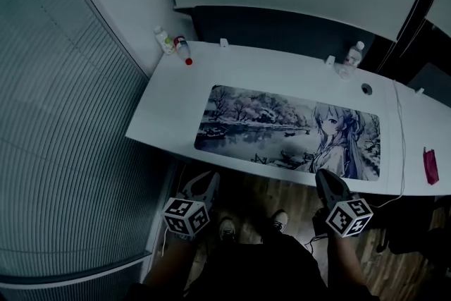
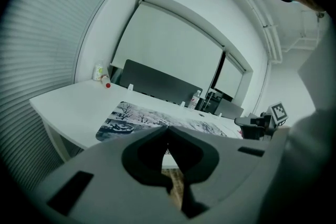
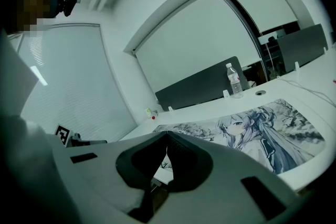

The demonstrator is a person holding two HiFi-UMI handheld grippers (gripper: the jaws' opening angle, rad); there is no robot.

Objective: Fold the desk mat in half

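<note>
The desk mat (image 1: 289, 130) lies flat and unfolded on the white desk (image 1: 176, 99), printed with a snowy lake scene and an anime girl. It also shows in the left gripper view as the mat (image 2: 131, 115) and in the right gripper view as the mat (image 3: 262, 131). My left gripper (image 1: 204, 183) hangs just below the desk's near edge, under the mat's left part, shut and empty. My right gripper (image 1: 328, 180) is at the near edge under the mat's right part, also shut with nothing held. Both jaw pairs meet at their tips: left gripper (image 2: 167, 128), right gripper (image 3: 167, 135).
Two small bottles (image 1: 173, 44) stand at the desk's far left corner, a clear water bottle (image 1: 354, 54) at the far right. A white cable (image 1: 402, 144) runs down the desk's right side beside a red object (image 1: 430, 166). A dark partition (image 1: 282, 28) backs the desk. My feet (image 1: 250, 225) stand on wood floor.
</note>
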